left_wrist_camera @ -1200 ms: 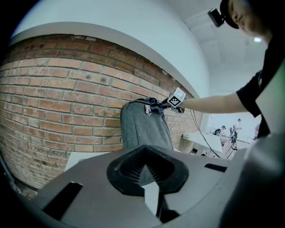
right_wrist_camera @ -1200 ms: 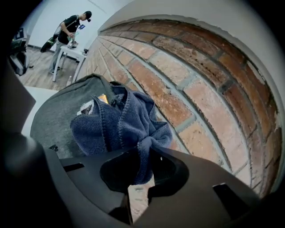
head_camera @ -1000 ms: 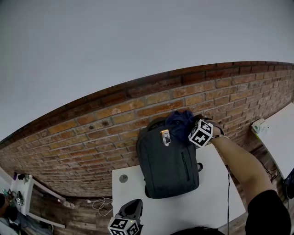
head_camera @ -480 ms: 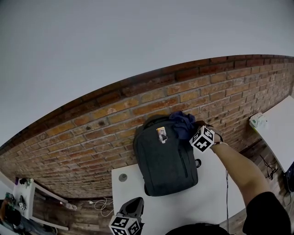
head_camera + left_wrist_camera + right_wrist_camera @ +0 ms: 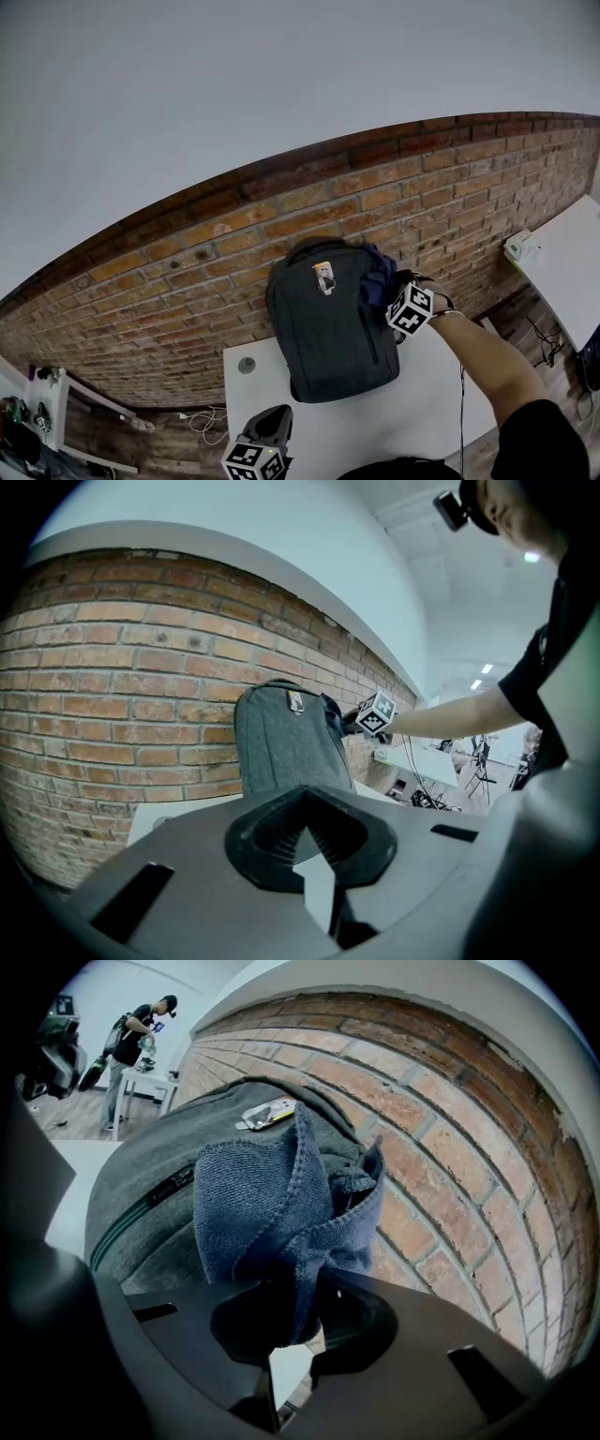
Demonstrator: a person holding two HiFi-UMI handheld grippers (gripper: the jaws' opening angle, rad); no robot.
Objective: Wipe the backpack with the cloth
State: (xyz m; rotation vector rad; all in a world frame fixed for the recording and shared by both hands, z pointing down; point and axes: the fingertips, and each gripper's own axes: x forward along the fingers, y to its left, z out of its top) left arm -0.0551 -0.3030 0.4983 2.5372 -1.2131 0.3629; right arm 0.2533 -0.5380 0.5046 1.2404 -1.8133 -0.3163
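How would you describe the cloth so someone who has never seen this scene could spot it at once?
Find the red brick wall; a dark grey fabric backpack stands against it on the white table. At the backpack's upper right edge in the head view, a bunched dark blue knitted cloth is clamped in the right gripper. It is the only blue, crumpled thing there.

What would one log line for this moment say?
right gripper: shut on cloth at upper right edge of backpack | left gripper: shut, empty, above table | backpack: upright
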